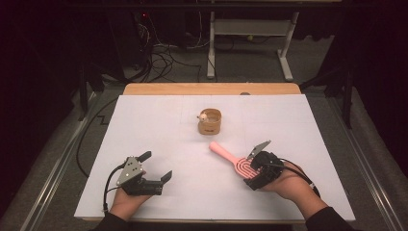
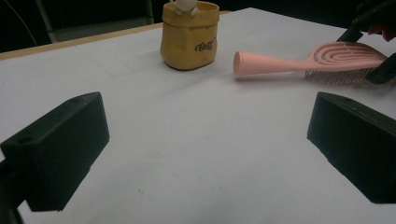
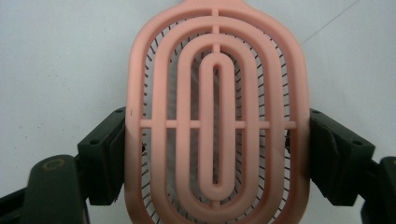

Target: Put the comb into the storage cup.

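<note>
High view puts the right claw (image 1: pixel 256 166) at lower right of the frame, clamped on the head of the pink hairbrush (image 1: pixel 231 158), whose handle points up-left toward the tan pouch (image 1: pixel 210 121) at centre. Gripping across the head's two long edges likely keeps the brush from twisting when lifted. Its bristles face the white worktop (image 1: pixel 159 120). The left claw (image 1: pixel 156 166), at lower left, stands open and empty. A small pale item peeks from the pouch's mouth; what it is I cannot tell.

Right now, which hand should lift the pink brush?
Right. The right claw is already shut on the brush head. The left claw is open with nothing in it, resting apart from the brush.
</note>
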Tool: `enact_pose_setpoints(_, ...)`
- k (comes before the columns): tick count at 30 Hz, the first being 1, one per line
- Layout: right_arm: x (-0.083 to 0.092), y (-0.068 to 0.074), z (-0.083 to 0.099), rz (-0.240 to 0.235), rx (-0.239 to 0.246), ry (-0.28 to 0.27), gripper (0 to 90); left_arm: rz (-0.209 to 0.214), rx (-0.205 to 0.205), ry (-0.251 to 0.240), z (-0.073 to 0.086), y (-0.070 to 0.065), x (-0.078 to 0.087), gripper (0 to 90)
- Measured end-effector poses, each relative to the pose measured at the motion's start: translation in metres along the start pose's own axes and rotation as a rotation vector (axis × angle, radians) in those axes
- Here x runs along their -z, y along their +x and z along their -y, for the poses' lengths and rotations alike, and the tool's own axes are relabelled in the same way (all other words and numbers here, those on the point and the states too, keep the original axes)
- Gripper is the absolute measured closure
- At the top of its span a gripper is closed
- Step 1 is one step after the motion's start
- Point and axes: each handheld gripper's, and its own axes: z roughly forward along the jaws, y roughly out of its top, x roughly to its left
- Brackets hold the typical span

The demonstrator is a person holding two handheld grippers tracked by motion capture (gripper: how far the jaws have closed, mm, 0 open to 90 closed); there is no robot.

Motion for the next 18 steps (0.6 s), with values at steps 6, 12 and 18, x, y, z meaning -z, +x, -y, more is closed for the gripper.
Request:
enact_pose_setpoints(6, -0.0004, 0.0005, -0.0015, 0.005, 0.000, 0.004, 19.7, 0.000, 0.000, 0.000, 0.0000, 0.0001, -0.0001, 0.0)
enact_pose_setpoints(12, 0.0001, 0.0011, -0.0022, -0.004, -0.010, 0.010, 20.0, 0.001, -0.001, 0.000, 0.0000, -0.0001, -0.0002, 0.0)
enact_pose_setpoints(18, 0.0026, -0.0014, -0.0018, -0.027, -0.055, -0.011, 20.0, 0.001, -0.001, 0.003, 0.0002, -0.0003, -0.0005, 0.0)
